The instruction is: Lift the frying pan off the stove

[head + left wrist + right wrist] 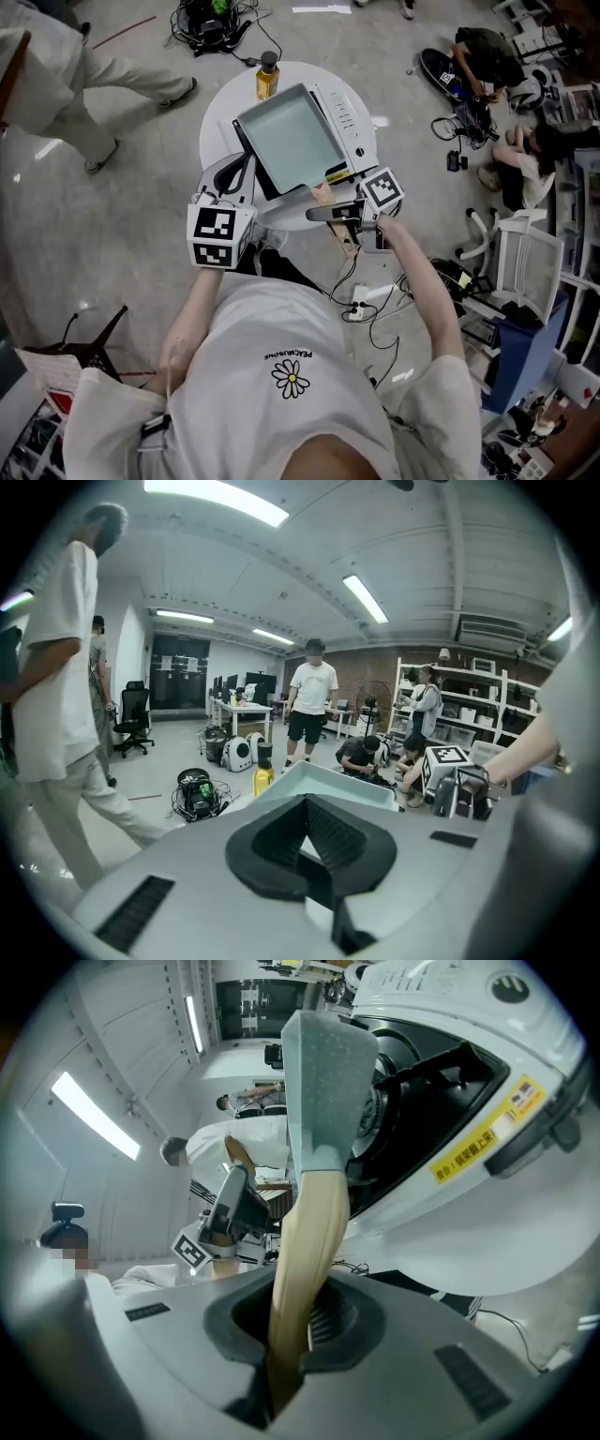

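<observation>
1 bottle (267, 77) by stove (349, 117); frying pan handle (305, 1241) in right gripper (323, 214) pinch (left gripper (307, 836) jaws together)

Bright ceiling strip lights (216, 501); fisheye-warped, dark-cornered edges.

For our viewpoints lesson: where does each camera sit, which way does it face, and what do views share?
Head view: on the person's head, facing steeply down at the frying pan and stove; shirt, forearms, left gripper, right gripper show.
Left gripper view: on the left gripper, facing across the pan into the room; its shut jaws show.
Right gripper view: on the right gripper, facing along the pan's handle; its jaws clamp it.
Shared: all show the pan; each gripper view shows the other gripper.
</observation>
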### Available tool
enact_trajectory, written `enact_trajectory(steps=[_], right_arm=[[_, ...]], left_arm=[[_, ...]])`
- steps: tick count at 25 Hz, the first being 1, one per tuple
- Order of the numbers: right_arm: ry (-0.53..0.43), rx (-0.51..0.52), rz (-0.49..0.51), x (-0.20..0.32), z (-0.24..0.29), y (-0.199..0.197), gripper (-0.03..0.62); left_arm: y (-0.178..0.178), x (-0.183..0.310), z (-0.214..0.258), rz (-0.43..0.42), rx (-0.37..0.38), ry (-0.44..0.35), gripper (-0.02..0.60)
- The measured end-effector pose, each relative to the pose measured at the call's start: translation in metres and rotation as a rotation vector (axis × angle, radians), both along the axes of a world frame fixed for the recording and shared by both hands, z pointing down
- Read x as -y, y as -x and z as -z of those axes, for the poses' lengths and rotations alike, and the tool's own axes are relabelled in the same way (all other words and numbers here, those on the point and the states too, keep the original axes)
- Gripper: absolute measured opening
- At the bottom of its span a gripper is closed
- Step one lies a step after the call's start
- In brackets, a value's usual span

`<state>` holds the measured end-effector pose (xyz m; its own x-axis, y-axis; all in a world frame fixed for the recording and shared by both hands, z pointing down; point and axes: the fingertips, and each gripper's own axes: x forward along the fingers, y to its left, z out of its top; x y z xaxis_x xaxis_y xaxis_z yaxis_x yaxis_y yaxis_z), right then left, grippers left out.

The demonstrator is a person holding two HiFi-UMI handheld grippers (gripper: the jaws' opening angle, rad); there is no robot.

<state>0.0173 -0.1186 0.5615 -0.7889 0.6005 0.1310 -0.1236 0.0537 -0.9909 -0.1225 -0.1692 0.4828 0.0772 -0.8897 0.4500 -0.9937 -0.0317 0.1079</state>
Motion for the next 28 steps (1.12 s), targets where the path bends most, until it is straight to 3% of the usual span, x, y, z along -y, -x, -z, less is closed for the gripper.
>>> enact_trajectory(steps=[7, 11, 16, 23, 28], right_arm=[[0.009, 0.089, -0.100, 0.002, 0.046, 0.026, 0.034], [-0.057, 0.153, -0.192, 0.025, 0.086, 0.046, 0.035], [-0.238, 0.240, -0.313, 0.062, 0.142, 0.065, 0.035], [-0.607, 0.293, -0.457, 0.086, 0.200, 0.064, 0.034], [-0.773, 0.371, -0.539, 0.084, 0.234, 0.063, 0.031]], left_arm=[[0.011, -0.005, 0.015, 0.025, 0.007, -0.043, 0.000], [0.024, -0.003, 0.028, 0.048, 0.015, -0.080, 0.000], [0.034, -0.002, 0.055, 0.069, 0.019, -0.135, 0.000], [0.032, -0.002, 0.109, 0.050, 0.041, -0.256, 0.000], [0.028, 0.005, 0.140, 0.016, 0.061, -0.333, 0.000]])
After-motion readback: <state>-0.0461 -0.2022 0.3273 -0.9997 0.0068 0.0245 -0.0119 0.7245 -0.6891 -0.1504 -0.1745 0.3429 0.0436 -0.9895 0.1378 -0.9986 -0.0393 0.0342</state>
